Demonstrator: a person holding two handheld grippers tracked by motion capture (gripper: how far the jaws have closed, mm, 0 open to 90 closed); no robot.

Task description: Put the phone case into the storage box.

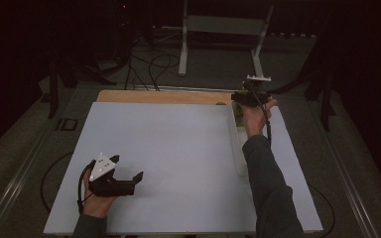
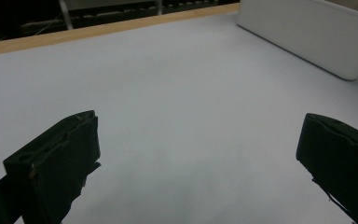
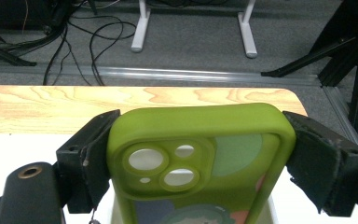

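Right gripper view: right hand-held gripper (image 3: 200, 154) pinches green phone case (image 3: 200, 140) by its smooth edges over white bin (image 1: 238, 144); slip risk; left hand-held gripper (image 2: 200, 154) wide open, empty.

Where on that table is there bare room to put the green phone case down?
The wide white sheet between the left tongs and the white bin is bare. It is crowded at the far right, where the right tongs hold the phone case over the bin.

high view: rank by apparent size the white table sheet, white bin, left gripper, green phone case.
1. white table sheet
2. white bin
3. left gripper
4. green phone case, mostly hidden behind the right gripper, so its rank is unsure.
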